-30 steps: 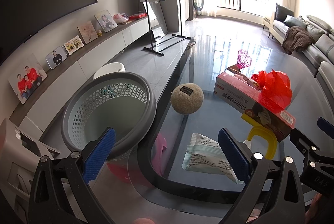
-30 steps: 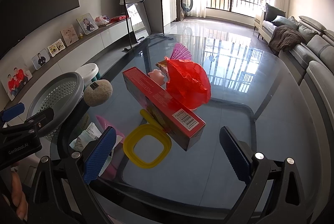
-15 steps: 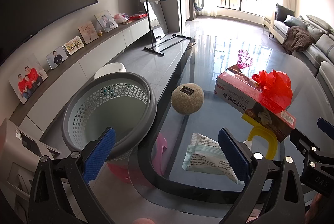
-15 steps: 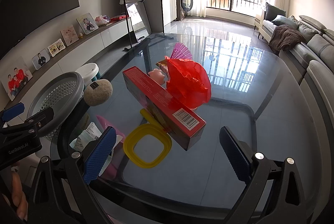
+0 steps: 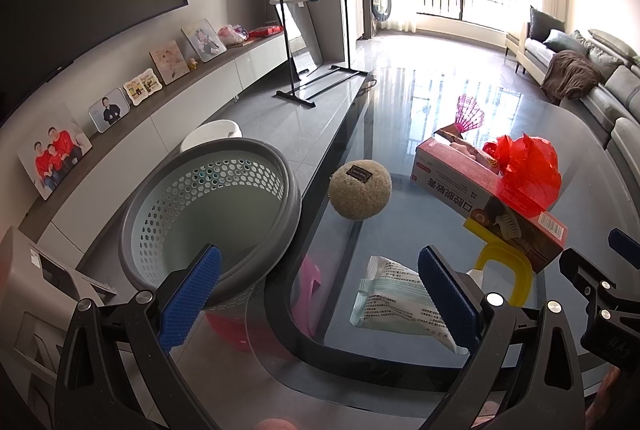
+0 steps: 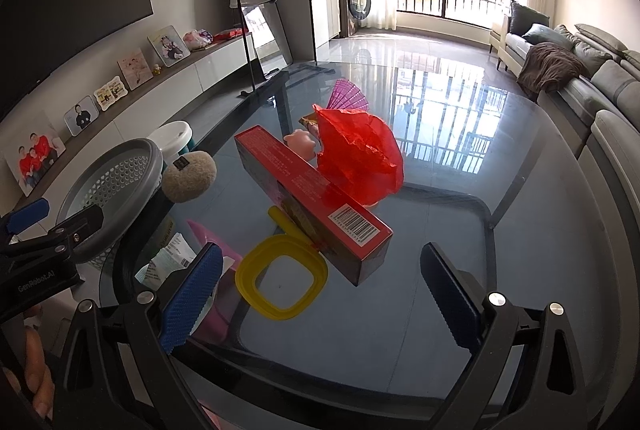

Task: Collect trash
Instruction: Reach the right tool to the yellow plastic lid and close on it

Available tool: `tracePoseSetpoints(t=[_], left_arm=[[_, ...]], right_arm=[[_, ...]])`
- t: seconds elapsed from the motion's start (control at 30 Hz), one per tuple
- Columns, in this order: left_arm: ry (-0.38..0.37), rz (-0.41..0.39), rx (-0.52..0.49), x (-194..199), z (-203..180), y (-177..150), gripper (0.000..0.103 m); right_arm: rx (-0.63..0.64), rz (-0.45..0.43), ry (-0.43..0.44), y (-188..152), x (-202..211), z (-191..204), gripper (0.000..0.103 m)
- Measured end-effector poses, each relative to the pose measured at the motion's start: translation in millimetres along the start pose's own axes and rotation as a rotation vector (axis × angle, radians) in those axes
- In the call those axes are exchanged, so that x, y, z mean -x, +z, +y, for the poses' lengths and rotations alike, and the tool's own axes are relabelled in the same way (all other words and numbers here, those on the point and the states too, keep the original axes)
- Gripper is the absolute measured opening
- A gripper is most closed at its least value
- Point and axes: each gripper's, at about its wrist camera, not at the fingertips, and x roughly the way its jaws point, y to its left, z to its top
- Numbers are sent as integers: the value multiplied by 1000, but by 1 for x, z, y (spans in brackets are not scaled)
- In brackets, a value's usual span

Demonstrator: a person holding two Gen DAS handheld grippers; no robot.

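A grey perforated bin stands on the floor beside the glass table. On the table lie a pale wipes packet, a beige fuzzy ball, a red box, a crumpled red bag and a yellow ring. My left gripper is open and empty, above the table's near edge between bin and packet. My right gripper is open and empty, just short of the yellow ring and red box. The bin, ball and red bag show there too.
A pink fan and a pink toy lie behind the box. A white stool stands behind the bin. A clothes rack, a low cabinet with photo frames and a sofa surround the table.
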Motion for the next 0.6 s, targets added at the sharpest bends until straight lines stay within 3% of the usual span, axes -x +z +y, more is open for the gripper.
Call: tracePoseSetpoints(t=[0.33, 0.6], left_arm=[[10, 54, 8, -11, 5, -14, 97], [21, 77, -24, -19, 0, -24, 97]], right_arm=[[18, 43, 5, -15, -10, -13, 95], [46, 151, 34, -32, -42, 0, 95]])
